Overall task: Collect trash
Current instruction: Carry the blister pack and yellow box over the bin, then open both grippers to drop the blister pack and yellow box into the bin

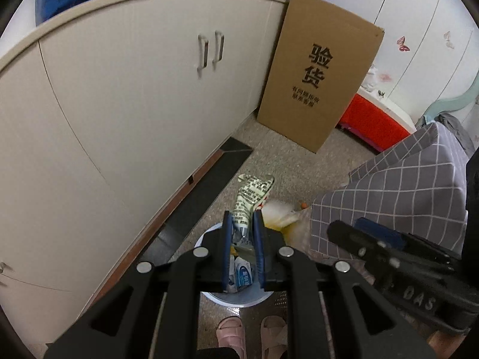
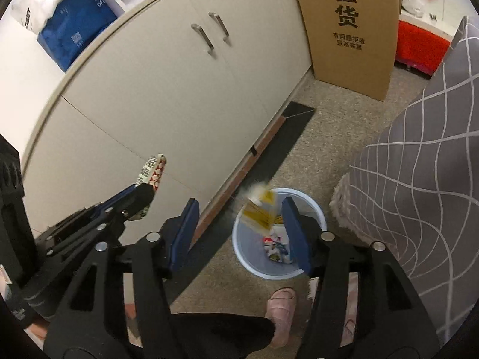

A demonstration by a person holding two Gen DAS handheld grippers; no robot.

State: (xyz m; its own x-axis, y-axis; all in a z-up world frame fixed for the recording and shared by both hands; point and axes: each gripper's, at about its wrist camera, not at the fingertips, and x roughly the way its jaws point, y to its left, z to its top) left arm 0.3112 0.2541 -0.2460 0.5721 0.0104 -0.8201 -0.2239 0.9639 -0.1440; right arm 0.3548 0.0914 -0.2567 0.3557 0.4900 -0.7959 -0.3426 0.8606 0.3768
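The right claw [image 2: 239, 224] stood apart, its blurred yellow-and-white wrapper [image 2: 259, 208] dropping over the pale blue round plastic bin [image 2: 314, 209] at lower centre. The left claw [image 1: 243, 248] was clamped on a crumpled printed packet [image 1: 251, 197] (above the bin's rim); best centred before letting go.

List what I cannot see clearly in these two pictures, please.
- Yellow wrapper: blurred in both views; its print is unreadable.
- Bin: in the left wrist view the left tool covers most of it.
- Trash in the bin: partly behind a finger of the right tool.
- Printed wrapper: text too small.
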